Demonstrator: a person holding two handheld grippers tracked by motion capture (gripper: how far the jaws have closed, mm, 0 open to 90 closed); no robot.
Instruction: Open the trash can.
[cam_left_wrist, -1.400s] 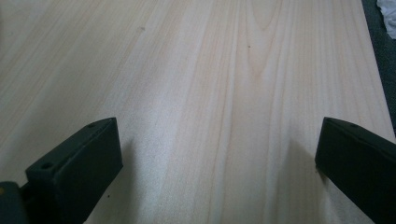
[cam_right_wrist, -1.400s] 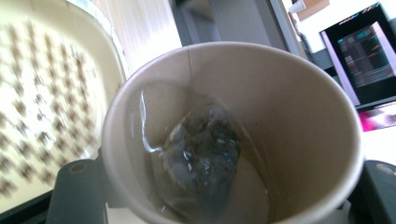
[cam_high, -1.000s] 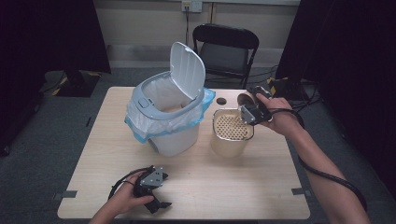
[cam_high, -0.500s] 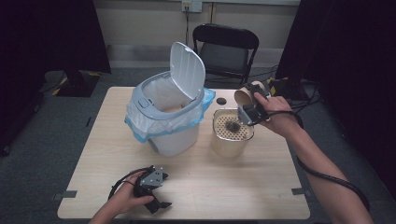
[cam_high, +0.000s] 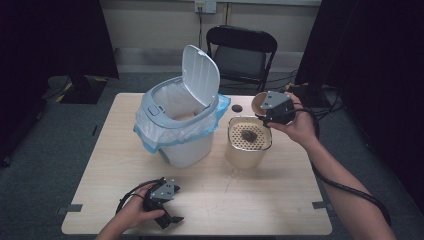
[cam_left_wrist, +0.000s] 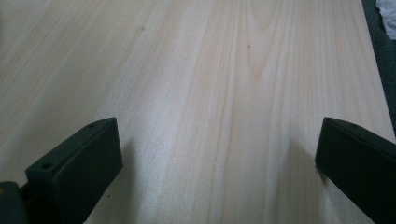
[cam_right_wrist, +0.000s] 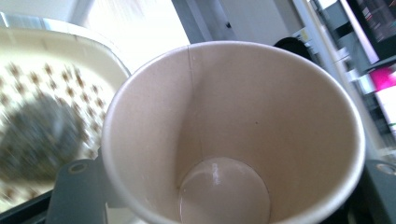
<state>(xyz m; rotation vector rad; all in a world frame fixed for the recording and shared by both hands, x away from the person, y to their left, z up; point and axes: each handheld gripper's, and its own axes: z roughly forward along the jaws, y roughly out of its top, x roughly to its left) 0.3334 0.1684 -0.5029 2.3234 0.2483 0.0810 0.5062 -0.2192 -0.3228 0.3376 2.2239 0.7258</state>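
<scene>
High view: right hand-held gripper (cam_high: 267, 114) clamps a tilted paper cup (cam_high: 259, 102) over the far-right strainer container (cam_high: 248, 141), where a dark clump (cam_high: 248, 135) lies. Left hand-held gripper (cam_high: 172, 218), jaws wide, rests on the near counter (cam_high: 260, 200).

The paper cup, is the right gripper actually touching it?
Touching. In the right gripper view the paper cup sits wedged between the right gripper's two black jaws, which press against its sides.
</scene>
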